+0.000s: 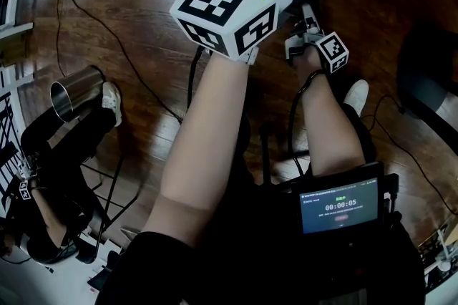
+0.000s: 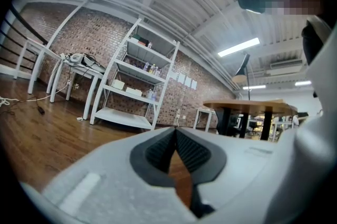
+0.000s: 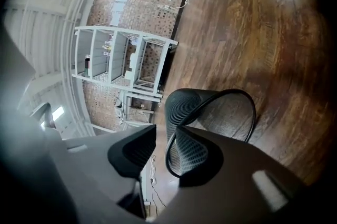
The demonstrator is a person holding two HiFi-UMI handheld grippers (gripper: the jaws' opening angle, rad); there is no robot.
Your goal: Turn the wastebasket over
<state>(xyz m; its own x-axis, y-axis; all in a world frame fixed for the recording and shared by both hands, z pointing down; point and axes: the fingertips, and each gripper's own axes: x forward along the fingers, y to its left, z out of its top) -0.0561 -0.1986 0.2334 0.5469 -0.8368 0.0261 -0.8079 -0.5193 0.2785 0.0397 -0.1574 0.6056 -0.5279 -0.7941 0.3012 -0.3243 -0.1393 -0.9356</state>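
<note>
Closing on the wire rim is what we judge this step needs, since the mesh wall would likely flex and slip under the pads. The right gripper has its jaws apart. The near edge of the black mesh wastebasket sits in the gap beside 1 pad, with daylight showing on the other side, so nothing is pinched yet. The wastebasket lies on the wooden floor just ahead of that gripper, its open mouth turned toward the gripper's camera. We cannot settle from this skewed view exactly how it rests.

To do it well, we would push in a little further so 1 pad goes inside the mouth and 1 outside. Then we would squeeze firmly before rolling the wrist, keeping the lift low so the light basket does not swing free. The left gripper is held level with its pad tips together and nothing between them. It could steady the far side if the basket skids.

Counting what shows:
- 1 wastebasket
- 2 grippers
- 2 marker cubes in the head view
- 1 timer screen
- 1 seated person beside 1 steel container
- 1 white shelf unit in the left gripper view
</note>
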